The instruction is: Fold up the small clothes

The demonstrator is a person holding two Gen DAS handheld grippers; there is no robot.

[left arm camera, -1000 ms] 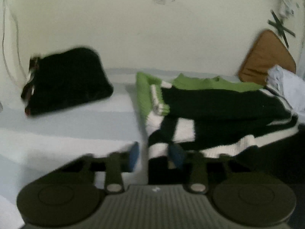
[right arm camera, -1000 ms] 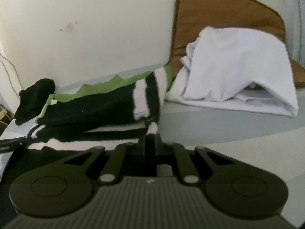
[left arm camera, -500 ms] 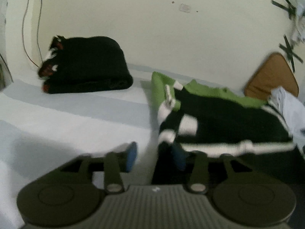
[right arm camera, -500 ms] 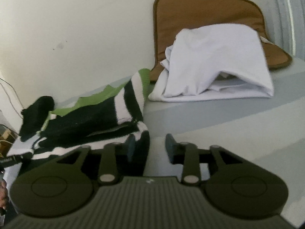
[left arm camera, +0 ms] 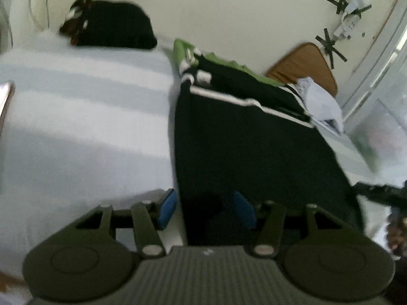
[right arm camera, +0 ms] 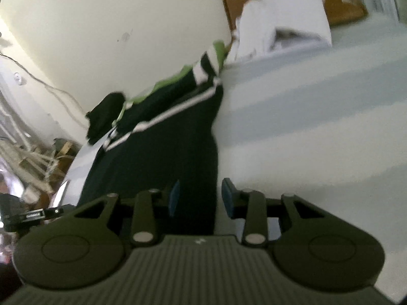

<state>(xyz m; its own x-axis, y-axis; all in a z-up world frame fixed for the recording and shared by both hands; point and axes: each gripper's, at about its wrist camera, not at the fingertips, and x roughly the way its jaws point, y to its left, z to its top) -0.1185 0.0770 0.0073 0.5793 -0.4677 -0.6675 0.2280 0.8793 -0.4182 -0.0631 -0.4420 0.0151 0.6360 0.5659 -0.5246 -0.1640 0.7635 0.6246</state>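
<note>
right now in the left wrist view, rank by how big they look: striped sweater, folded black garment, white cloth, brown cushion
1. striped sweater, by far the largest, though nearest the camera
2. folded black garment
3. brown cushion and white cloth look alike; not ranked

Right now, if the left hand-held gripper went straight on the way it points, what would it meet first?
The left hand-held gripper would probably meet the black garment first: its near edge already lies between the open fingers, with the striped sweater further behind. Depth is unclear.
</note>
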